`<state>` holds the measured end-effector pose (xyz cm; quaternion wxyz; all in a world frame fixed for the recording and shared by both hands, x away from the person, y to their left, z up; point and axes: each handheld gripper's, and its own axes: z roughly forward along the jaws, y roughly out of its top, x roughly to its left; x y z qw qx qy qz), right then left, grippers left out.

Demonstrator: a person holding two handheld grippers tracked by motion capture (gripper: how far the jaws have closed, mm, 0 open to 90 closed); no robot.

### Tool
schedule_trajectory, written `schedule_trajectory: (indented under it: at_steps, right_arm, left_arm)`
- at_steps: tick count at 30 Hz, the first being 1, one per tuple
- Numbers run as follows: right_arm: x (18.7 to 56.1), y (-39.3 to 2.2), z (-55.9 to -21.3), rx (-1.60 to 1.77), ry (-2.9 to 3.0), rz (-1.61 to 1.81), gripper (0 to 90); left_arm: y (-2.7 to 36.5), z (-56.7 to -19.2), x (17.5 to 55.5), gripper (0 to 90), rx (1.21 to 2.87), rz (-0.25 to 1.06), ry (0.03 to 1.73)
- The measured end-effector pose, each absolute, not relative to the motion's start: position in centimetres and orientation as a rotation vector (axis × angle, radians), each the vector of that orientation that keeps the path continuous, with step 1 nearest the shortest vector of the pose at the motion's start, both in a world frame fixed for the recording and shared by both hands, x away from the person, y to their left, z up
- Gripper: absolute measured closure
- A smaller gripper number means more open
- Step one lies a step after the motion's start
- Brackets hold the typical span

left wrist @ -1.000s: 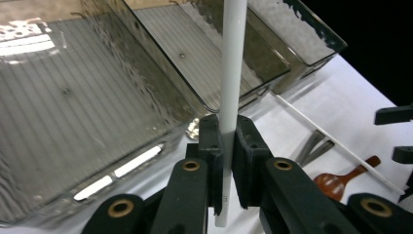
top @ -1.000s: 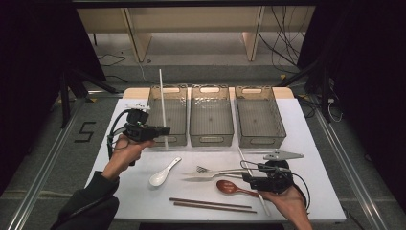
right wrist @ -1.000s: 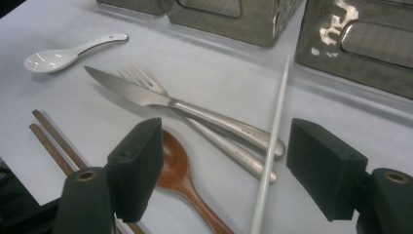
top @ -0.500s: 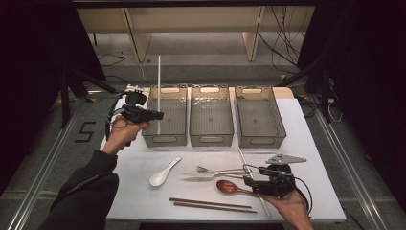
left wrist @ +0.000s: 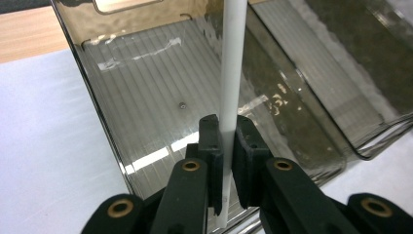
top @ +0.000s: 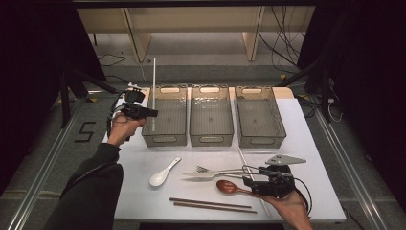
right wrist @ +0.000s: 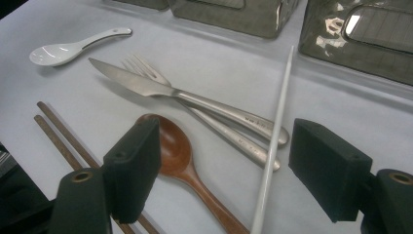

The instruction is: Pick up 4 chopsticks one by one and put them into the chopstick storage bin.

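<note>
Right gripper (right wrist: 224, 170), nearest, jaws spread over a second white chopstick (right wrist: 272, 146) well short of the left bin (top: 165, 115). Farther off, the left gripper (left wrist: 225, 146) pinches a white chopstick (left wrist: 231, 73) upright at that bin — apparently inside. Next: lower it, tilt, release.

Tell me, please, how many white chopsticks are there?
2. One white chopstick stands upright, clamped in the left gripper over the left bin; the other chopstick lies on the table between the right gripper's open jaws.
</note>
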<state>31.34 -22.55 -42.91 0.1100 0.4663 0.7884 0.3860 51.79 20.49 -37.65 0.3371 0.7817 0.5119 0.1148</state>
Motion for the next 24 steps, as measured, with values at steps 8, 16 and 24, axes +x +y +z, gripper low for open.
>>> schedule_trajectory:
  at_steps: [8, 16, 24]
  right_arm:
    - [31.3, -22.5, -43.0, 1.373, 2.324, 1.141, 28.4]
    - [31.3, -22.6, -43.0, 1.374, 2.323, 1.146, 28.4]
    - [31.2, -22.6, -43.0, 1.374, 2.329, 1.149, 28.4]
  left_arm:
    - [20.2, -38.8, 52.6, 83.0, 2.08, 0.305, 1.364]
    - [20.5, -39.7, 52.6, 82.8, 2.103, 0.291, 1.379]
    - [20.6, -40.7, 52.8, 82.4, 2.107, 0.277, 1.41]
